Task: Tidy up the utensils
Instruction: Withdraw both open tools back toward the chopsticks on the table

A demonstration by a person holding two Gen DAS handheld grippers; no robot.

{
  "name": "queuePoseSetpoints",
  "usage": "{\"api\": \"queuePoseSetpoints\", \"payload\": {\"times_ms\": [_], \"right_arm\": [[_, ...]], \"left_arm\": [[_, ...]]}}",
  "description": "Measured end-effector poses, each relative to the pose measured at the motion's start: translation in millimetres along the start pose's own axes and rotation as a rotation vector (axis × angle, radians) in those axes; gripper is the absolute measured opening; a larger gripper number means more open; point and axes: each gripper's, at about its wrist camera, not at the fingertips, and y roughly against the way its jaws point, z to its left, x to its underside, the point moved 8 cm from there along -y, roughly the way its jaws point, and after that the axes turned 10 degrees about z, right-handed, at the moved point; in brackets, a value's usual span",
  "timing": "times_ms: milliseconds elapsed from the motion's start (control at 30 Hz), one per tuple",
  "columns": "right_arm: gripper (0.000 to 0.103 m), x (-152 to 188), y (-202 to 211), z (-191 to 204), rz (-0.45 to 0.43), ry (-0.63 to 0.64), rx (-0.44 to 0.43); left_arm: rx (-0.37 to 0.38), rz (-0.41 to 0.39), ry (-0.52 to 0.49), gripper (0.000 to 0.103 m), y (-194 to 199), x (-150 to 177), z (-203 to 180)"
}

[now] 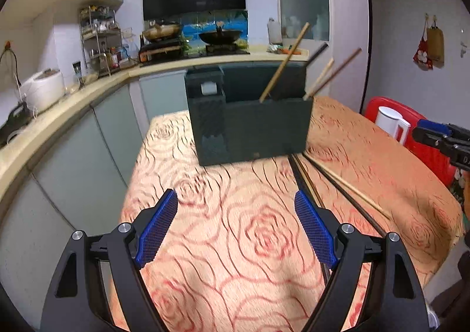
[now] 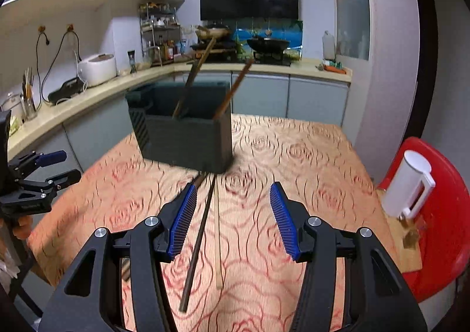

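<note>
Right wrist: both grippers, right (image 2: 232, 220) and left (image 1: 236, 227), gape empty; chopsticks (image 2: 205, 232) look light, stiff, slippery — pinch mid-shaft.

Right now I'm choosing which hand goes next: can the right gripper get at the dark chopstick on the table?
Probably yes. The right gripper is open, and the dark chopstick lies between its fingers on the tablecloth, nothing covering it.

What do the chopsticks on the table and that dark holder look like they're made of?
Pale chopstick: probably bamboo or light wood, matte tan. Dark chopstick: likely stained wood, maybe plastic; blur hides the grain. Holder: seemingly molded plastic, matte dark green-grey, with a ribbed end panel.
</note>
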Motion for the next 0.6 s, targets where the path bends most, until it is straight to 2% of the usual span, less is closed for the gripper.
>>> {"api": "queuePoseSetpoints", "payload": {"times_ms": [267, 600], "right_arm": [[0.051, 34.5, -6.3, 1.0, 0.033, 0.018, 0.041], [0.051, 45.8, -8.1, 3.6, 0.039, 0.036, 0.067]], "left_arm": [[0.015, 0.026, 0.009, 0.079, -6.1, 30.9, -6.2], [0.042, 0.051, -0.031, 0.079, -10.4, 55.3, -23.8]]}}
